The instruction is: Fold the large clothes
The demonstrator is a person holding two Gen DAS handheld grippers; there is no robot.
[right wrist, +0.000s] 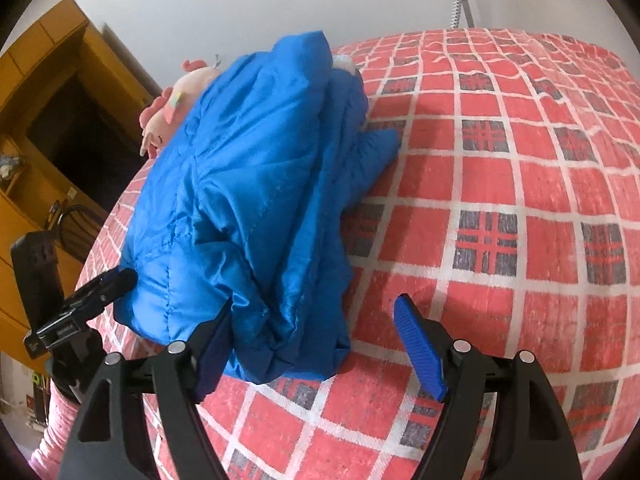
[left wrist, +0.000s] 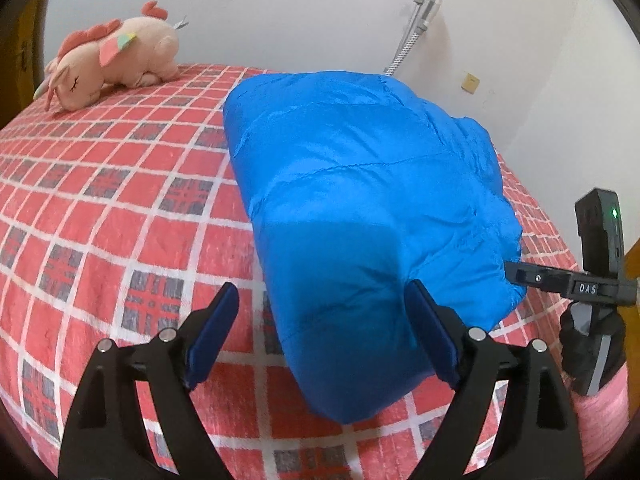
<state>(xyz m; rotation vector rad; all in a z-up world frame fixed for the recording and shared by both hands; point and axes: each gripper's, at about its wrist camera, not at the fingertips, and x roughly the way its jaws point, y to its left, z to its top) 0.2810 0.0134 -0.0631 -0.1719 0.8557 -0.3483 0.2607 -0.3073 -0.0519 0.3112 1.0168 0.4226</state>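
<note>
A puffy blue jacket (left wrist: pixel 360 184) lies folded into a thick bundle on the bed; it also shows in the right wrist view (right wrist: pixel 248 200). My left gripper (left wrist: pixel 320 304) is open, its jaws wide apart at the bundle's near end, with the right finger against the fabric. My right gripper (right wrist: pixel 316 320) is open too, its left finger touching the bundle's near corner and its right finger over bare bedspread. The right gripper shows at the right edge of the left wrist view (left wrist: pixel 516 272), its tip against the jacket. The left gripper shows at the left of the right wrist view (right wrist: pixel 116 280).
The bed has a red, white and grey checked bedspread (left wrist: pixel 120 200). A pink plush toy (left wrist: pixel 116 56) lies at the far left by the white wall. A metal stand (left wrist: pixel 420 12) leans behind the bed. Wooden furniture (right wrist: pixel 36 128) stands beside the bed.
</note>
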